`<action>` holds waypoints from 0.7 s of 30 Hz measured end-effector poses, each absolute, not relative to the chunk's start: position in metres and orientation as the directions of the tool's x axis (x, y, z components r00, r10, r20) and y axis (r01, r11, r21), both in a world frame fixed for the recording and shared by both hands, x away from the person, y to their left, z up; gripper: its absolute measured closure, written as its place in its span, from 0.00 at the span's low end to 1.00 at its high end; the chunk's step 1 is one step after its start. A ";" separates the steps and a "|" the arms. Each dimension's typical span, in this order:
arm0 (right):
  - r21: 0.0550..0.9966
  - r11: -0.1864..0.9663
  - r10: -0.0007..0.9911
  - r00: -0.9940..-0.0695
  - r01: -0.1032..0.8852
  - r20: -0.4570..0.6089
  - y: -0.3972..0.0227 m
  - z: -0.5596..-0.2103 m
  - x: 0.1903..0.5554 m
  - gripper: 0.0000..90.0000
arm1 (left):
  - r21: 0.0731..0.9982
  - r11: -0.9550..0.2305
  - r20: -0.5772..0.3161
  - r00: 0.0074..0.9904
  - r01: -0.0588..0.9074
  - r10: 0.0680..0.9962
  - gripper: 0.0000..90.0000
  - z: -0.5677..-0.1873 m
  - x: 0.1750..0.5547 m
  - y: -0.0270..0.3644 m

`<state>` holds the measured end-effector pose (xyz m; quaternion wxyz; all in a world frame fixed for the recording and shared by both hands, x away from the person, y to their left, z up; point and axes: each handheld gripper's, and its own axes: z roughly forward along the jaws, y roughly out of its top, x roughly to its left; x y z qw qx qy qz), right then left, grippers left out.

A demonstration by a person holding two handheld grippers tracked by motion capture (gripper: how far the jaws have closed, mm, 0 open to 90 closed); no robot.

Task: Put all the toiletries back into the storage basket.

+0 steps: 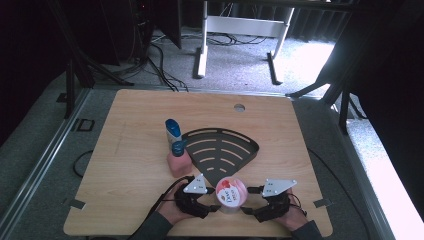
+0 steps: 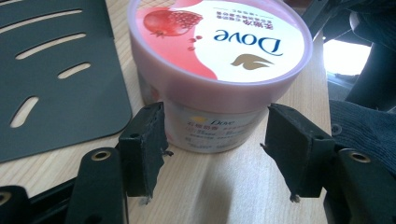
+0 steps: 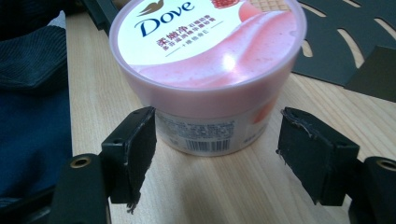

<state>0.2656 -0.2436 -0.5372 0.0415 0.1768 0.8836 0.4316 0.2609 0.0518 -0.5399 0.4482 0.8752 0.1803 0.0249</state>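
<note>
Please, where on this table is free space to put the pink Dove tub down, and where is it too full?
Free: the bare wood left of the blue bottle, the far strip by the round hole, and the wood right of the black rack. Crowded: the near edge, where the left gripper and right gripper flank the Dove tub, with the pink bottle close by.

The pink tub's lid (image 2: 219, 39) reads "Dove" in dark blue; a barcode (image 3: 206, 145) stands on its side.
</note>
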 end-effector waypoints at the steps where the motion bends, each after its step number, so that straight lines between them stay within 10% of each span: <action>1: 0.778 0.564 0.345 -0.935 0.277 0.083 -0.243 -0.537 0.265 0.28 | 0.792 -0.536 -0.114 0.934 0.292 0.339 0.40 -0.540 0.261 0.051; 21: 0.777 0.574 0.345 -0.937 0.260 0.058 -0.229 -0.539 0.265 0.18 | 0.807 -0.535 -0.066 0.939 0.248 0.337 0.28 -0.544 0.261 0.044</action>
